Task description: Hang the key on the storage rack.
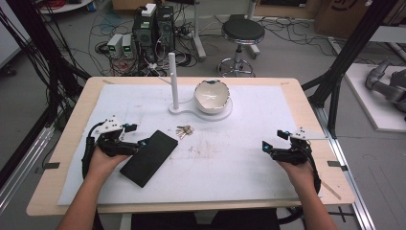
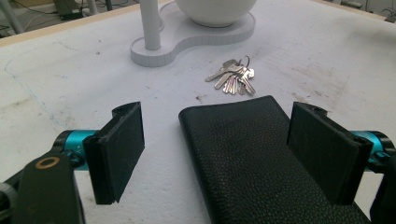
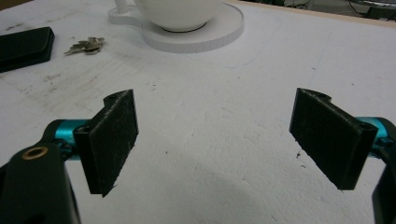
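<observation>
I see left gripper [image 2: 217, 154] wide open, jaws either side of wallet [image 2: 252, 158], gripping nothing. Keys [image 2: 233, 77] just beyond. Right gripper [image 3: 215, 140] wide open, empty.

The wallet [image 2: 261, 158] looks like matt, grainy black leather; the keys [image 2: 233, 77] are shiny metal; the bowl [image 1: 211, 96] is glossy white; the table [image 1: 306, 103] edge is pale wood.

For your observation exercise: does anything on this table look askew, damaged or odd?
The white bowl has a jagged, uneven rim, as if chipped, though it may be made so. The black wallet lies diagonally, beside the open left claw. The mat is scuffed.
</observation>
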Action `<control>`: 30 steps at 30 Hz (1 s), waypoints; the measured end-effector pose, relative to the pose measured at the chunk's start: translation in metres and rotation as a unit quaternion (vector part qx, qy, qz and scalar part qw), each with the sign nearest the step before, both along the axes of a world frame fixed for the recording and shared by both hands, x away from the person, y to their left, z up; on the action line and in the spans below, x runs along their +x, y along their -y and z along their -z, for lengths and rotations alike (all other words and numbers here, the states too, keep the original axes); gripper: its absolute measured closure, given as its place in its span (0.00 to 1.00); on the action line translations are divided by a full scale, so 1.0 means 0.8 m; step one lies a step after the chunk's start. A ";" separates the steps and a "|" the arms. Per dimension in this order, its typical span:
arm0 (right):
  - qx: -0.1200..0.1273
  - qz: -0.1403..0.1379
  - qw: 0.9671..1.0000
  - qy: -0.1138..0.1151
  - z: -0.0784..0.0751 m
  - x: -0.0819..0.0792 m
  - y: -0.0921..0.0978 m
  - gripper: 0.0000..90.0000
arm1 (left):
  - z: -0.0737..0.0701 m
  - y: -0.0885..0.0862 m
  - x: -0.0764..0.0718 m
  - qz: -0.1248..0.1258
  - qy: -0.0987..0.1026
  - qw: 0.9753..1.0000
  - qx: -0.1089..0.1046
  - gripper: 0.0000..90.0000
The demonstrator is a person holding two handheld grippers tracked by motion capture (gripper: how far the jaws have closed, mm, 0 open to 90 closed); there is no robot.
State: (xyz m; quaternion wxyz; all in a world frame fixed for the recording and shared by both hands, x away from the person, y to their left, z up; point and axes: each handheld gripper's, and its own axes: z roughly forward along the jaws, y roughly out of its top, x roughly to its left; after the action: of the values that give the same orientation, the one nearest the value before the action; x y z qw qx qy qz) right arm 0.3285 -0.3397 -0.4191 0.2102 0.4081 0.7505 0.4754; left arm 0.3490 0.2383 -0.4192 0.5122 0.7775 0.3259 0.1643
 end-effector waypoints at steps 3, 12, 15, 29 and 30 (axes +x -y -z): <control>-0.004 -0.001 1.000 -0.001 0.001 0.001 0.000 0.18 | 0.000 0.000 0.001 -0.005 -0.001 1.000 -0.004 0.21; -0.009 -0.008 1.000 -0.001 0.001 -0.004 -0.003 0.18 | 0.002 -0.004 0.002 -0.009 -0.003 1.000 -0.003 0.21; -0.015 -0.012 1.000 -0.001 0.001 -0.006 -0.007 0.18 | 0.001 -0.004 0.002 -0.002 -0.004 1.000 -0.005 0.21; -0.023 -0.023 0.999 -0.006 0.003 -0.003 -0.015 0.18 | -0.019 0.019 0.016 0.028 0.010 1.000 0.011 0.21; -0.022 -0.023 0.999 -0.005 0.003 -0.002 -0.015 0.18 | -0.022 0.028 0.021 0.035 0.012 0.999 0.014 0.21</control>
State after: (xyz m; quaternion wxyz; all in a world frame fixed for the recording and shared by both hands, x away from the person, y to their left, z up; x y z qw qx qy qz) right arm 0.3271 -0.3280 -0.4215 0.2037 0.3883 0.7712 0.4615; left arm 0.3661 0.2158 -0.4016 0.5105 0.7934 0.2902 0.1606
